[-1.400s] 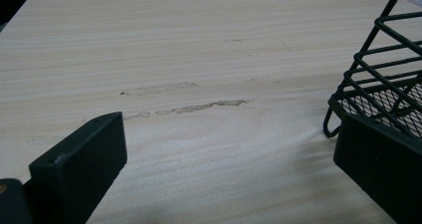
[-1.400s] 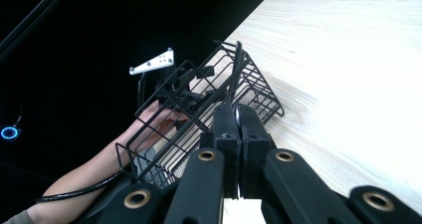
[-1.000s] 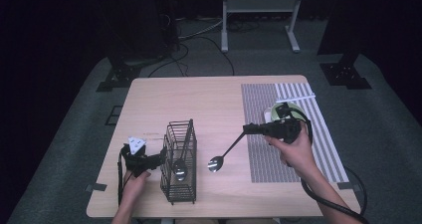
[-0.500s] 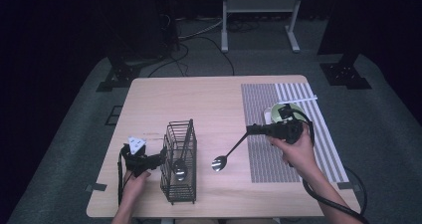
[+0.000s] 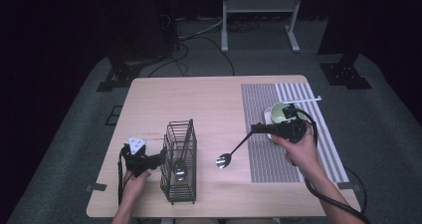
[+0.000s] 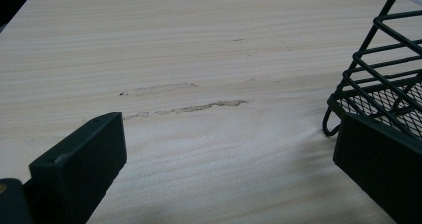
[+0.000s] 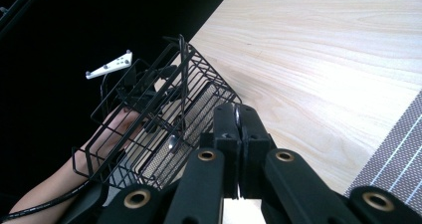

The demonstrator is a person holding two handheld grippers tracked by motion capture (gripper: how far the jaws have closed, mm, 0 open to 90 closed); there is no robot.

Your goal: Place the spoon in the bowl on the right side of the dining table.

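High view: the right gripper (image 5: 255,129) pinches a spoon (image 5: 234,150) by its handle, bowl hanging low toward the wire basket (image 5: 179,181), which the spread left gripper (image 5: 158,159) stands beside, likely to steady it.

- No text, label, brand, number or sign can be read on anything here.
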